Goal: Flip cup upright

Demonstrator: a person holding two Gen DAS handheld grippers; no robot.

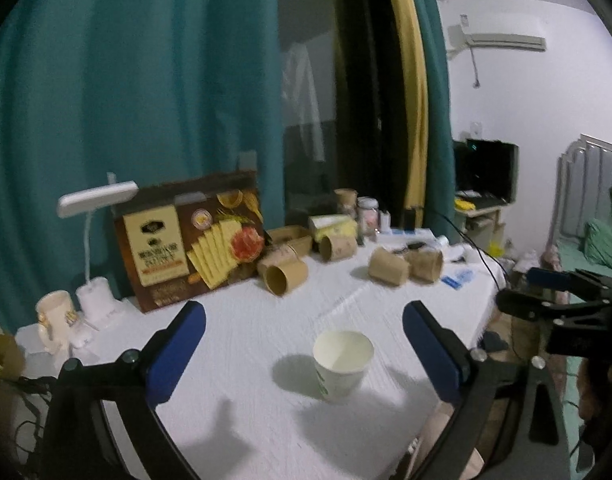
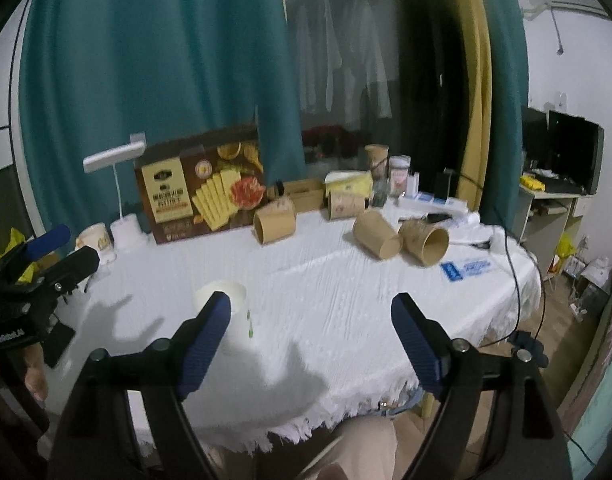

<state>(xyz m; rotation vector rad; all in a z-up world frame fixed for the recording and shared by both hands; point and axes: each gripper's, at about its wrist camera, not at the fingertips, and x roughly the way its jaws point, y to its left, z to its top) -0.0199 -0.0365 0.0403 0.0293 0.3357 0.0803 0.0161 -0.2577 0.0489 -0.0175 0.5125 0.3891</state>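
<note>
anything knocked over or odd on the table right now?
The white cup stands upright, nothing spilled. Odd part: several brown paper cups lie tipped on their sides toward the back of the white tablecloth, mouths facing different ways.

On the white tablecloth [image 1: 245, 320] stands one white paper cup [image 1: 343, 364], upright. Brown paper cups lying on their side are five, it seems: two at the box [image 1: 286, 276], one near the tissue pack [image 1: 338, 246], two on the right [image 1: 388, 266]. One more brown cup [image 1: 345, 197] stands upright at the back. There is one desk lamp [image 1: 93, 200], one printed box [image 1: 189, 240], one cream mug [image 1: 53, 314] and one glass jar [image 1: 366, 210].
</note>
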